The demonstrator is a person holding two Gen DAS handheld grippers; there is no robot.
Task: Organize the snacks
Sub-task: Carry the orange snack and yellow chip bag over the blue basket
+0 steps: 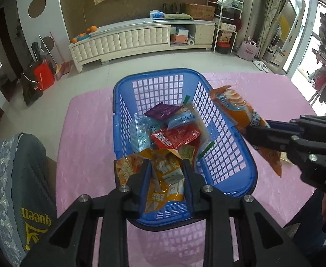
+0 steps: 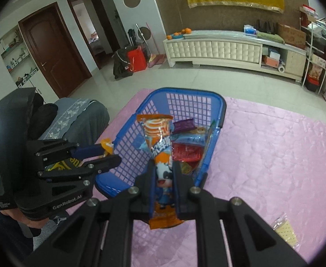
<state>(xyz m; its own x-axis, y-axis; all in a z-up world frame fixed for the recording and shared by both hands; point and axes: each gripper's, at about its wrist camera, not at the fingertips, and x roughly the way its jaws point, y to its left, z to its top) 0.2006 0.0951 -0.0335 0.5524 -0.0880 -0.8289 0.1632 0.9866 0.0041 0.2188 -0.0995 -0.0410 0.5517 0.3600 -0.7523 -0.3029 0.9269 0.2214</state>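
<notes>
Both grippers carry a snack above the blue basket [image 1: 227, 133], which stands on the pink-covered desk [image 1: 85, 129] toward its far edge.

The left gripper [image 1: 166, 178] has its jaws closed on an orange packet [image 1: 163, 182]. This packet hangs over the near end of the basket, just inside the rim, with its long axis pointing forward along the jaws and down into the basket. In the right wrist view the same gripper [image 2: 109, 153] comes in from the left side of the basket, and only a small orange corner shows between its jaws.

The right gripper [image 2: 164, 178] has its jaws closed on a long orange wrapper with a cartoon cow [image 2: 160, 146]. Its long axis also runs forward, from the jaws toward the far wall of the basket. In the left wrist view this wrapper [image 1: 236, 111] lies across the right rim, so I judge that it is partly outside the basket.

Several packets lie already inside: a purple one [image 1: 161, 111], a light blue one [image 1: 180, 120] and a red one [image 1: 176, 135].

The left packet seems nearer to the drop: the basket floor is directly below it. One pale packet [image 2: 285, 231] rests on the desk near the right front corner, well apart from the basket.
</notes>
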